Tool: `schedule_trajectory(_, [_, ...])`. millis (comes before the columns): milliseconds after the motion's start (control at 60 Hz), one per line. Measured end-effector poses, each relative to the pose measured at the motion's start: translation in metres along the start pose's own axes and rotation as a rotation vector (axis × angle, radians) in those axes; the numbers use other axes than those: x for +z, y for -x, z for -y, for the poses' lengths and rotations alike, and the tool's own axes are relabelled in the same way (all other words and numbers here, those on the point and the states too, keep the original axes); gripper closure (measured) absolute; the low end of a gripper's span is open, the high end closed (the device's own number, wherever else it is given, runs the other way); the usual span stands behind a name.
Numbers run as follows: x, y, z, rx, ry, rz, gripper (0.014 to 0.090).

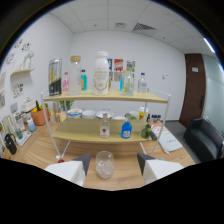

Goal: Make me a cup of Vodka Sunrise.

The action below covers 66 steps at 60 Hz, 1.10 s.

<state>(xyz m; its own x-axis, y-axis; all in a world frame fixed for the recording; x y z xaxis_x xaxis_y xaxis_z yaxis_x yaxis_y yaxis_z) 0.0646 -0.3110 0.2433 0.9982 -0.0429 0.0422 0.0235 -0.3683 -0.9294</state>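
Observation:
My gripper (114, 165) is open, its two white fingers (75, 170) spread wide over a wooden table (125, 177). A clear glass with ice (104, 164) stands on the table between the fingertips, with gaps at both sides. Beyond it a two-tier wooden shelf (107, 97) holds bottles. On the top tier stand a large white bottle (101, 73), a clear jar with a cork lid (75, 75) and a small blue bottle (84, 80). The lower tier carries a small clear bottle with a red label (104, 126) and a blue bottle (126, 130).
Bowls (75, 113) sit on the shelf's middle level. An orange pot (38, 116) and small items line the left counter. A dark chair (202, 137) and a brown door (194, 87) are to the right. Papers (170, 142) lie on the table's right.

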Motion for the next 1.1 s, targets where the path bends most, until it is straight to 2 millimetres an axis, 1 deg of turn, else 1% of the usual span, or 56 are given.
schedule_trajectory(117, [0.009, -0.019, 0.067, 0.003, -0.097, 0.0, 0.0183])
schedule_trajectory(233, [0.032, -0.031, 0.125, 0.007, -0.178, 0.017, 0.0184])
schedule_trajectory(300, [0.05, -0.033, 0.151, 0.011, -0.218, 0.034, 0.0184])
schedule_trajectory(333, [0.061, -0.036, 0.161, 0.011, -0.228, 0.03, 0.0187])
schedule_trajectory(383, [0.077, -0.039, 0.172, 0.011, -0.231, 0.03, 0.019])
schedule_trajectory(417, [0.087, -0.039, 0.178, 0.013, -0.235, 0.04, 0.019])
schedule_trajectory(467, [0.102, -0.04, 0.184, 0.015, -0.24, 0.039, 0.0212])
schedule_trajectory(517, [0.115, -0.042, 0.188, 0.011, -0.234, 0.034, 0.0251])
schedule_trajectory(617, [0.137, -0.044, 0.191, 0.002, -0.207, 0.037, 0.0334])
schedule_trajectory(650, [0.142, -0.043, 0.191, 0.003, -0.203, 0.042, 0.0383])
schedule_trajectory(733, [0.15, -0.046, 0.194, 0.008, -0.194, 0.045, 0.0559])
schedule_trajectory(800, [0.154, -0.047, 0.196, 0.02, -0.192, 0.043, 0.0669])
schedule_trajectory(983, [0.156, -0.049, 0.196, 0.047, -0.163, 0.056, 0.0682])
schedule_trajectory(1100, [0.149, -0.048, 0.195, 0.042, -0.159, 0.068, 0.0688])
